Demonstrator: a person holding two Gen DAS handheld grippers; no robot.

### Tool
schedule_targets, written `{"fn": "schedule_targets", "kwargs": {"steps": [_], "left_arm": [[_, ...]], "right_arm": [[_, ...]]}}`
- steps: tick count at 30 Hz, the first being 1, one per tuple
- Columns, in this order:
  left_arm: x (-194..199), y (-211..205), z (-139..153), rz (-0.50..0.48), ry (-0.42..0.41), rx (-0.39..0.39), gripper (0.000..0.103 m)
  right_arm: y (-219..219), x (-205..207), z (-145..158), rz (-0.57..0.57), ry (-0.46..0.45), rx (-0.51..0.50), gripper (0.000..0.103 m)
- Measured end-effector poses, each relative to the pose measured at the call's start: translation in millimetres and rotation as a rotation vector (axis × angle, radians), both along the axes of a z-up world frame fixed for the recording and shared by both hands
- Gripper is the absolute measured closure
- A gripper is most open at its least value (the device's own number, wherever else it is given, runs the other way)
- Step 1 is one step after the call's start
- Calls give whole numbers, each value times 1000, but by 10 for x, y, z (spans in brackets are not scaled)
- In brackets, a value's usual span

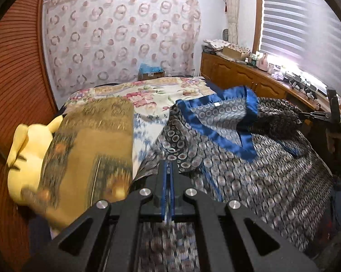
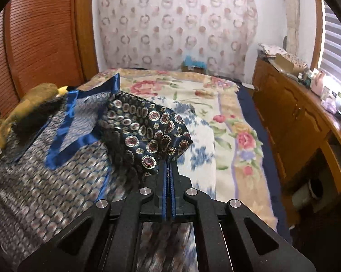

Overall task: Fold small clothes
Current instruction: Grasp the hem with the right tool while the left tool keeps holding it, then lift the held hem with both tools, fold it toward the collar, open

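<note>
Both tongs are pressed together on cloth: the left tongs (image 1: pixel 169 170) pinch the near edge of the glossy dark-blue garment printed with round medallions and trimmed in bright blue satin (image 1: pixel 249 158), and the right tongs (image 2: pixel 169 170) pinch another part of the same garment (image 2: pixel 57 170), where a fold shows its richer face; it lies spread on the bed with the floral blanket (image 2: pixel 227 113), partly lifted at both grips.

To fold well, I judge both hands should carry their edges together at one height, keep the slippery cloth taut between them, and lay it down squarely before letting go; uneven pulling would skew the crease.

The left view alone shows the yellow plush toy (image 1: pixel 23 149) under an ochre patterned cloth (image 1: pixel 91 140), and the right tongs held in a hand at its far right; the right view alone shows the wooden cabinet's (image 2: pixel 290 117) open lower niche beside the bed.
</note>
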State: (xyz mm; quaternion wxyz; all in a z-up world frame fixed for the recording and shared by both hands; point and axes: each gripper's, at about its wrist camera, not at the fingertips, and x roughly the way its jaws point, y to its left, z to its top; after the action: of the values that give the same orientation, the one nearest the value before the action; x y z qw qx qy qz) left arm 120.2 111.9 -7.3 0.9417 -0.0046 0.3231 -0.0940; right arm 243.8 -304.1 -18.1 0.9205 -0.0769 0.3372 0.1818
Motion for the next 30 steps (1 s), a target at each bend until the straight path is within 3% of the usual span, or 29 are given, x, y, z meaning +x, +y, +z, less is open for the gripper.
{"fn": "schedule_targets", "kwargs": {"steps": [3,6,14,17,21,30], "left_arm": [[-302,47,-91,19,3,-17,103],[-321,58,-142,17,8,-12,103],[166,-260,-328,-64,77,84,71],[395,-499,-447,-117,118,179,63],[606,-732,-598,-168,162,297,46],[967,-909,-846,-195,207,497,45]], "right_arm": [[-58,-334,-2,6,-8,32,103],[-13,-514,-54,15,1,5,103],[75,-439,-199,11,6,-19,103],[69,-385,-320,3,24,-18,103],[41,-338,-466,-11,52,-3,103],[1,-280,-568,-14,78,15,103]]}}
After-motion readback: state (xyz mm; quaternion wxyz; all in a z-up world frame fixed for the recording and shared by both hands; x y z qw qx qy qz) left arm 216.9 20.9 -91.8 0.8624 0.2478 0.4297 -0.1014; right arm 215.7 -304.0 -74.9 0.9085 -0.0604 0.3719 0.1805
